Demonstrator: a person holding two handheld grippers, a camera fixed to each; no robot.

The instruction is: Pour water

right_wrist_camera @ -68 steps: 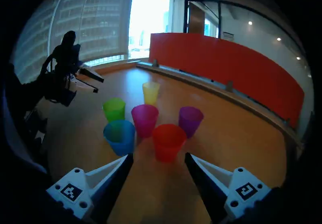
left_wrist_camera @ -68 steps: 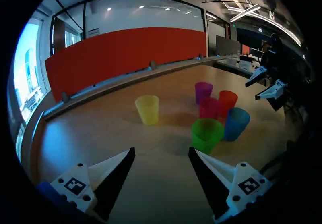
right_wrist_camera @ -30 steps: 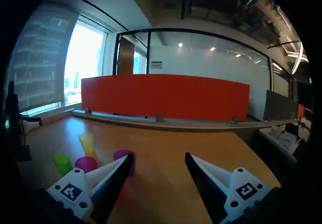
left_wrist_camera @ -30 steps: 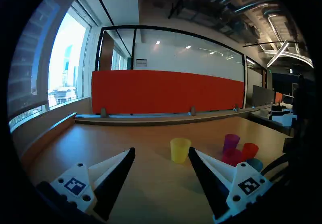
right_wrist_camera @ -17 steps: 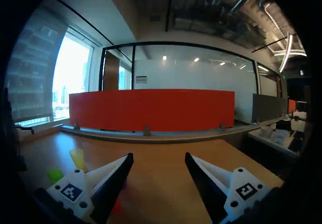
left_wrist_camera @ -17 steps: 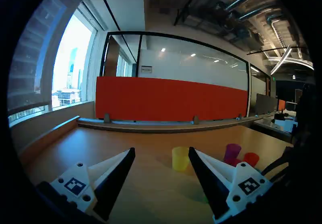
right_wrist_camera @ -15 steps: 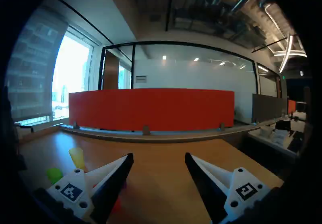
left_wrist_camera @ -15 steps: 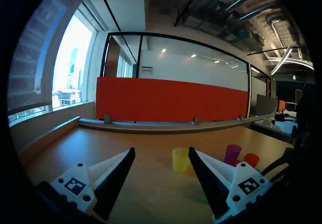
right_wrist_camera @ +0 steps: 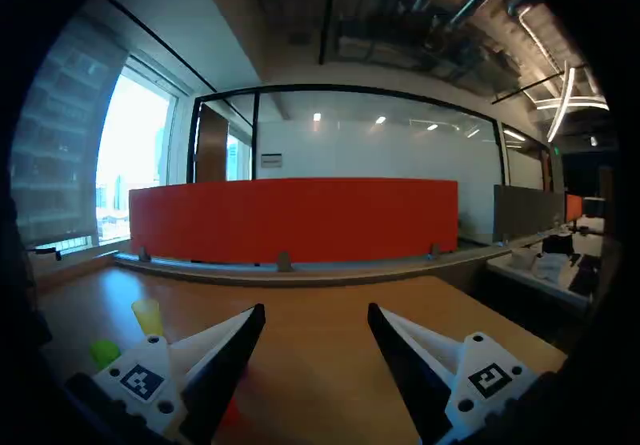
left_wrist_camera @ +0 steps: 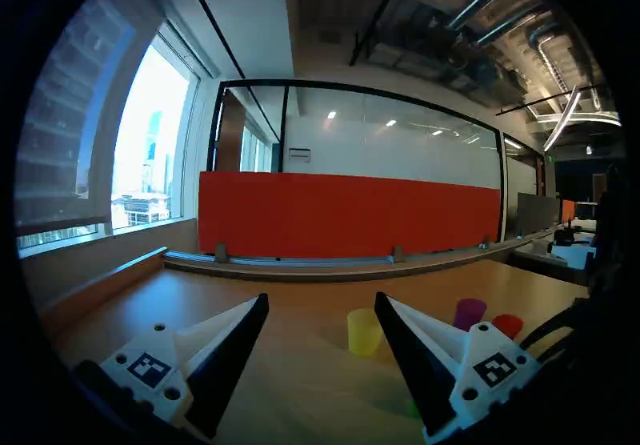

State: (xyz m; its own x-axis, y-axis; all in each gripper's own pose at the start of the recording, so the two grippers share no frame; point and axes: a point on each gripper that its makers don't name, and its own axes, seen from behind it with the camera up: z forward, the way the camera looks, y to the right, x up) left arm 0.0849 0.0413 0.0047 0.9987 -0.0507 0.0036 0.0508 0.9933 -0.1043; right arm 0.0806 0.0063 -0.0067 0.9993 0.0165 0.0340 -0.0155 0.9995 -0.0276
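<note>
Wooden table (left_wrist_camera: 304, 381) holds yellow cup (left_wrist_camera: 364, 331) before orange partition (left_wrist_camera: 352, 214).

Your left gripper (left_wrist_camera: 321, 296) and right gripper (right_wrist_camera: 315, 307) looked alike.
Each had two pointed white fingers (left_wrist_camera: 210, 341) with black inner faces, and each finger's base bore a square black-and-white tag (left_wrist_camera: 150, 370) ringed by small dark screw holes (left_wrist_camera: 160, 327); a black cable (left_wrist_camera: 552, 325) curved beside your left one.

Lit mostly by blown-out daylight through the window (left_wrist_camera: 148, 165). Dim overhead despite ceiling lights (left_wrist_camera: 332, 114). Sharp, bowed at edges.
</note>
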